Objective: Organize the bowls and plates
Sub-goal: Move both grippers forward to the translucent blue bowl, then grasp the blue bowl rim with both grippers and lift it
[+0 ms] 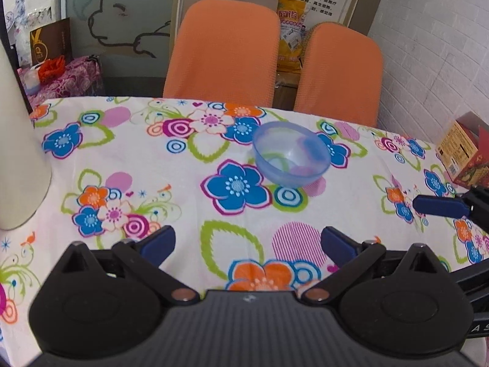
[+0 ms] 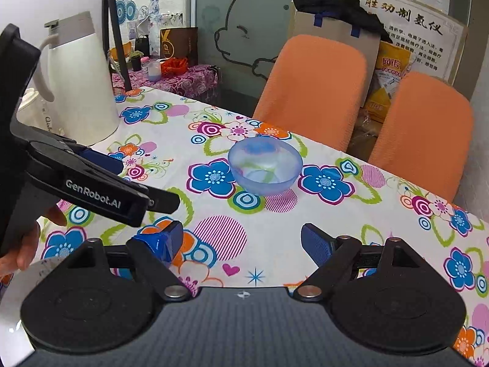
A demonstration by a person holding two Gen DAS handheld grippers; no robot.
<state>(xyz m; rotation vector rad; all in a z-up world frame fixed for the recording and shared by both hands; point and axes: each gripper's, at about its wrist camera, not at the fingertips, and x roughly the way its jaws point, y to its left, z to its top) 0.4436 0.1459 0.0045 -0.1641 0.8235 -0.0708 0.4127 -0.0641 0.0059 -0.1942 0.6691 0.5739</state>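
Observation:
A translucent blue bowl (image 1: 292, 154) stands upright and empty on the flowered tablecloth (image 1: 183, 165), past the middle of the table. My left gripper (image 1: 247, 241) hovers open above the cloth, well short of the bowl, with nothing between its blue pads. In the right wrist view the same bowl (image 2: 265, 165) lies ahead of my right gripper (image 2: 243, 241), which is also open and empty. A white curved rim, perhaps a plate (image 2: 12, 299), shows at the lower left, mostly hidden. The left gripper (image 2: 137, 180), held by a hand (image 2: 27, 244), reaches in from the left.
A tall white thermos jug (image 2: 82, 85) stands at the table's left end. Two orange chairs (image 1: 223, 52) (image 1: 339, 73) are pushed against the far edge. An orange and red box (image 1: 461, 150) sits at the right end. One finger (image 1: 440, 206) of the right gripper pokes in from the right.

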